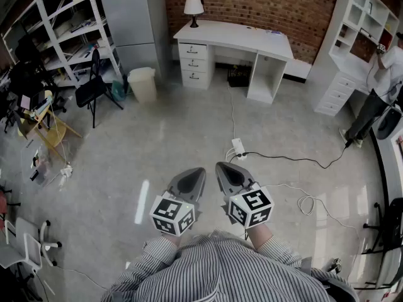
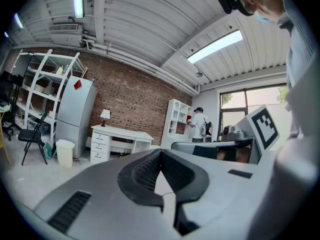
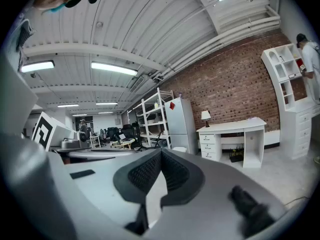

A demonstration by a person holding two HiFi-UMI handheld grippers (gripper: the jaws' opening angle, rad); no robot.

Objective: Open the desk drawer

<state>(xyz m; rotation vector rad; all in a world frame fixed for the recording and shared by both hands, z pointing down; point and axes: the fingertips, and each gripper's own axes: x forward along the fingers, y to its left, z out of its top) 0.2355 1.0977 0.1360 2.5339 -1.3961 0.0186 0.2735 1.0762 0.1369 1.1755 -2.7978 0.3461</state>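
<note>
The white desk (image 1: 234,38) stands far off against the brick wall, with a stack of three shut drawers (image 1: 192,58) at its left end. The left gripper view shows the desk (image 2: 120,133) small and distant, and so does the right gripper view, where the drawers (image 3: 208,145) face me. My left gripper (image 1: 194,173) and right gripper (image 1: 223,168) are held side by side close to my body, over the floor, pointing toward the desk. Both are shut with nothing between their jaws, the tips meeting in each gripper view (image 2: 160,151) (image 3: 160,151).
A table lamp (image 1: 193,8) sits on the desk. A waste bin (image 1: 143,83), fridge (image 1: 132,17), shelving (image 1: 69,24) and folding chair (image 1: 94,87) stand left. A power strip with cables (image 1: 238,148) lies on the floor ahead. A person (image 1: 378,93) stands at a white cabinet (image 1: 352,49), right.
</note>
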